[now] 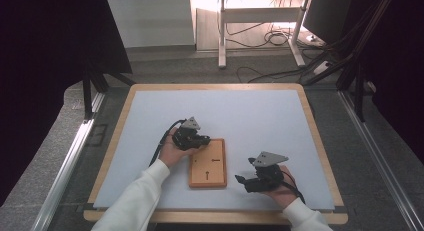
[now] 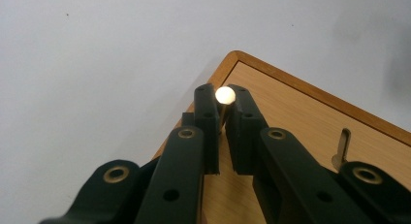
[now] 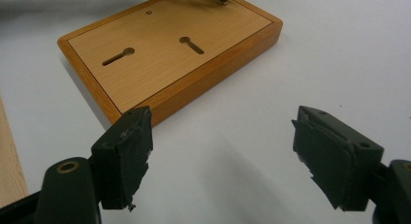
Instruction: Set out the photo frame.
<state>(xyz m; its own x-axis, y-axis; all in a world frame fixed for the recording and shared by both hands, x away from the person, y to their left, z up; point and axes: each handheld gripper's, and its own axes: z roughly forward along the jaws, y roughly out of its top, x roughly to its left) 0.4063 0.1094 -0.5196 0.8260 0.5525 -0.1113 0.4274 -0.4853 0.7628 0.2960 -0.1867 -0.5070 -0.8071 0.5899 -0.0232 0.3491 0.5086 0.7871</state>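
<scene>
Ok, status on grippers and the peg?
Left gripper shut on peg at board corner. Right gripper open, empty, beside board. Nothing in the way.

a pale blue-grey tabletop (image 1: pixel 250 111) with a light wooden rim stands on grey carpeted floor (image 1: pixel 200 71), with a white-legged desk (image 1: pixel 260 21) and tangled black cables (image 1: pixel 270 38) beyond.

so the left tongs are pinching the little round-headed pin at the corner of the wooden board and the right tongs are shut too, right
Not quite: the right tongs are open, the two pads standing wide apart over the bare table with nothing between them, as the right gripper view shows. The rest holds: the left tongs pinch the round-headed pin at the corner of the wooden board.
</scene>
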